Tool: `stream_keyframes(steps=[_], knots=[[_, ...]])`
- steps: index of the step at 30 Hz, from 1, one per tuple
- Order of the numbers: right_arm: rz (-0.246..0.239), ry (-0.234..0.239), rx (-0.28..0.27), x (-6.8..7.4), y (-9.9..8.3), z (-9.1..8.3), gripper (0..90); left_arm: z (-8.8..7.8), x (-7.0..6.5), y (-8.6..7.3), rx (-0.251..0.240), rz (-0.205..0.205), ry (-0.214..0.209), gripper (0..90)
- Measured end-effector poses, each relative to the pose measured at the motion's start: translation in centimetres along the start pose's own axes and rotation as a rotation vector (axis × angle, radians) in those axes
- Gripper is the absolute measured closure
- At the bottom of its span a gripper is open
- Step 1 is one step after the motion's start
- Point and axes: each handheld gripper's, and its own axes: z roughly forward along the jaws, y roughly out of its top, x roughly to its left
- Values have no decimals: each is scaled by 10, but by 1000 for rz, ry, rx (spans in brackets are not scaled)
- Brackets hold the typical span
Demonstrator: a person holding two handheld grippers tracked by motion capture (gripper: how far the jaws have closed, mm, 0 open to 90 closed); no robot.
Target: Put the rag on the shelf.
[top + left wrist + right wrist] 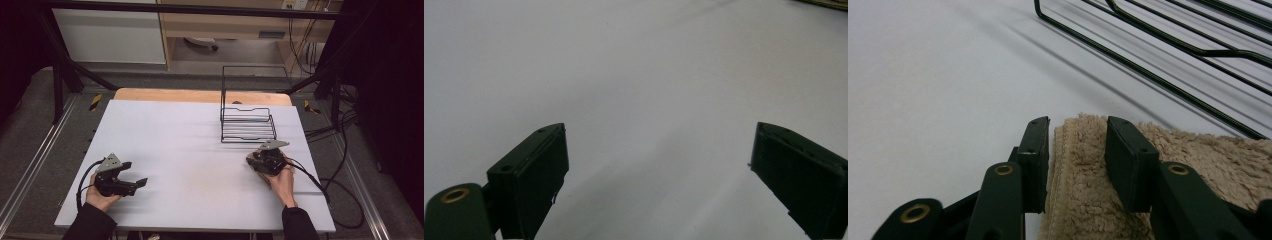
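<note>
Nearest us, our left gripper (131,173) rests low over the bare table (190,150), well to the left of the rack (247,125), jaws wide apart with nothing between them. It takes no part yet.

Further right, our right gripper (1077,150) sits just in front of the rack, over the towel (1088,200). In the right gripper view the tan towel lies flat on the table, its hemmed edge running up between the two jaws: one jaw stands off the edge on the table side, the other sits on the pile. The jaws are partly drawn together around that edge, but a gap shows beside the towel's hem, so we judge they bracket it without clamping yet. In the high view the towel (260,167) is mostly hidden under the gripper and hand.

Beyond the towel stands the black wire rack, empty, its tall back frame at the far side.

We judge the work as barely begun: the towel is not yet gripped or lifted, and nothing hangs on or lies in the rack. What is left is closing on the edge, raising the towel, and presumably carrying it to the rack.
</note>
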Motion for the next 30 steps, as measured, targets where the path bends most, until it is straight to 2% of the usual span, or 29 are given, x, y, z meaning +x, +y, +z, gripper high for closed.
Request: stream_keyframes(steps=[7,8,9,12,16,20,26,27,28,30], knots=[[-32,-39,33,3,1,6,717,1,-1,0,4,5,-3,85],[-32,-41,34,2,1,6,739,1,-1,0,3,4,-4,87],[-30,-48,34,3,1,6,803,1,-1,0,4,4,-4,87],[-33,-58,29,3,1,5,842,1,-1,0,6,7,-4,89],[-23,-58,15,3,2,2,851,1,-2,0,8,10,-5,90],[-31,-24,-29,5,2,-10,852,1,-2,0,10,13,-5,91],[-53,46,-57,12,-2,-24,853,1,-3,1,9,13,-4,91],[-53,46,-57,12,-2,-24,853,1,-3,1,9,13,-4,91],[-62,76,-61,17,-3,-27,852,1,-3,1,10,14,-3,92],[-76,97,-61,22,-4,-28,852,1,-3,1,11,15,-2,91]])
